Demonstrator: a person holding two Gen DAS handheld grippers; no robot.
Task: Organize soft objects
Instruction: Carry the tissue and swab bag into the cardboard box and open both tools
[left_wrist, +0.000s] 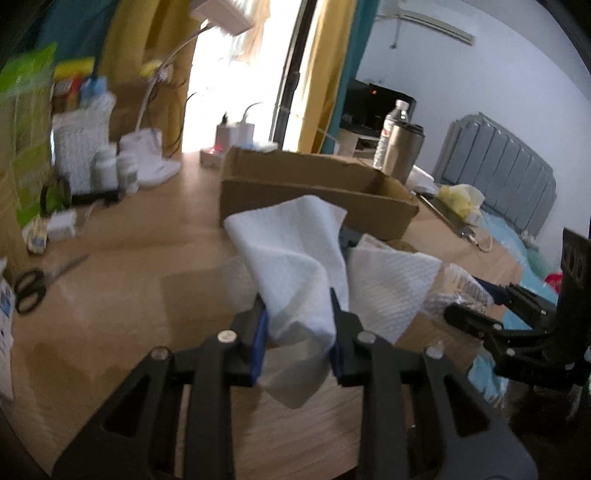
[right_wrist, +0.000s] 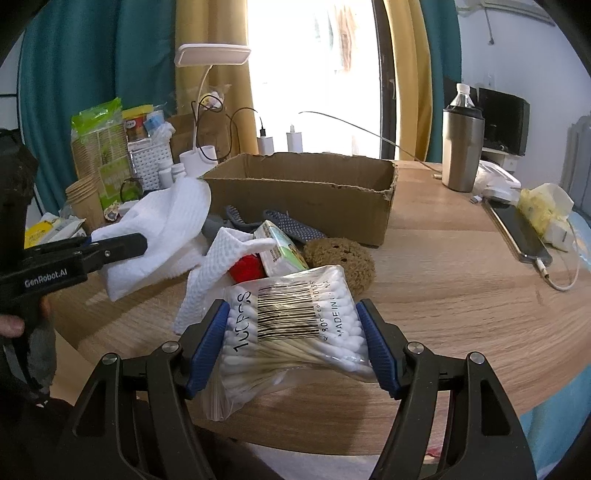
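Observation:
My left gripper is shut on a white waffle cloth, which hangs lifted off the wooden table in front of an open cardboard box. A second white cloth lies just to its right. In the right wrist view my right gripper is shut on a clear bag of cotton swabs, held over the table. Behind the bag lie the second cloth, a red soft item, a green tissue pack, a brown sponge and blue dotted items. The left gripper with its cloth shows at the left.
The box stands open and looks empty from here. Scissors lie at the left. A desk lamp, paper cups and small bottles crowd the back left. A steel tumbler and a charging phone sit right.

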